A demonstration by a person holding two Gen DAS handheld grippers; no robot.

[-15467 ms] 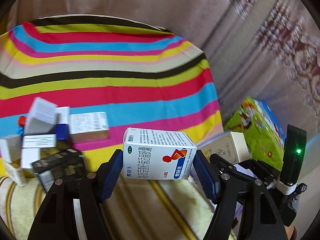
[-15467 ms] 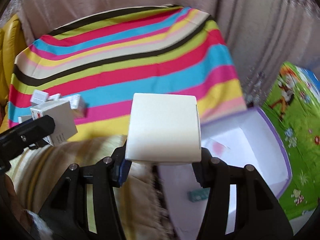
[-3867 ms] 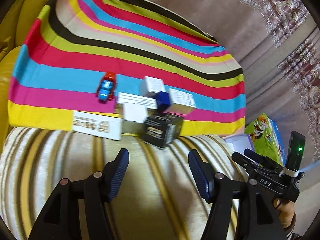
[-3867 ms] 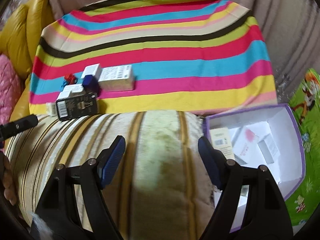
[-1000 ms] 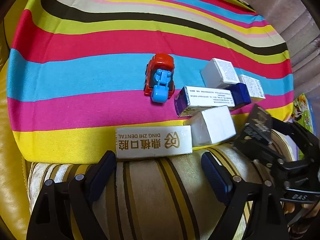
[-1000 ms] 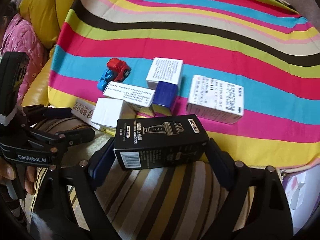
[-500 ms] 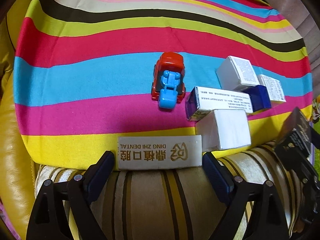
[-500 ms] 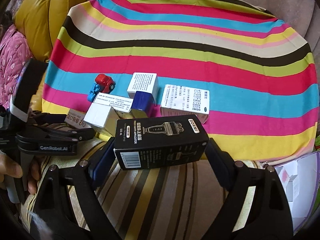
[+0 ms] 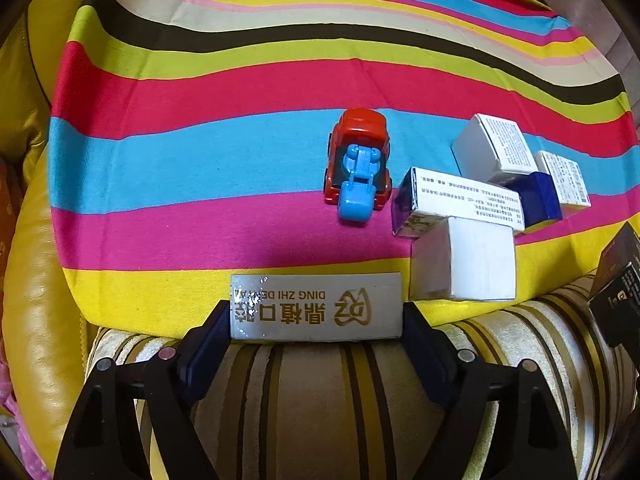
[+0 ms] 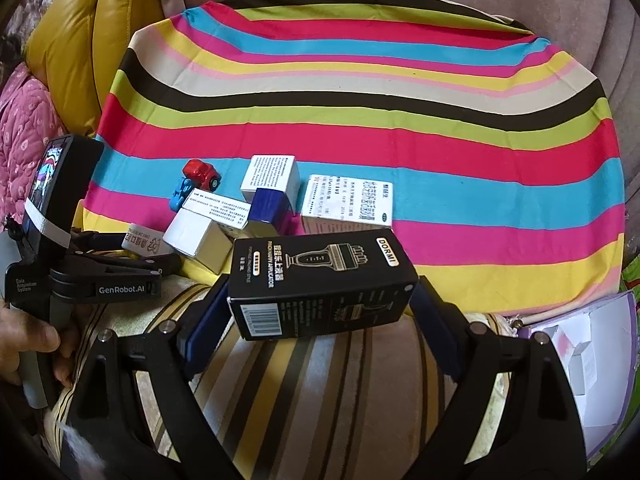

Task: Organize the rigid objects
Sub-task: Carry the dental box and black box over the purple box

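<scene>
On the left, a hand holds the left tool. Its two dark blue pads have just been closing in. Now they press on both short ends of a long white box with gold letters. The box lies flat at the front edge of the striped cloth, on the yellow stripe, where the cloth meets the tan striped cushion.

A little past the box sits a red and blue toy car, on the blue and pink stripes. It does not touch the box.

To the right of the car is a small heap of boxes. A plain white box lies just beside the long white box. A long box with a purple end leans on top of the plain one. Behind them stand a white box with small print, a dark blue box and one more small white box, all close together.

Further right, the right tool pinches a black box by its two ends. The black box is up in the air, above the cushion and the front edge of the cloth.

At the far right, a white tub with a purple rim sits low beside the cushion, with some small white boxes inside.
</scene>
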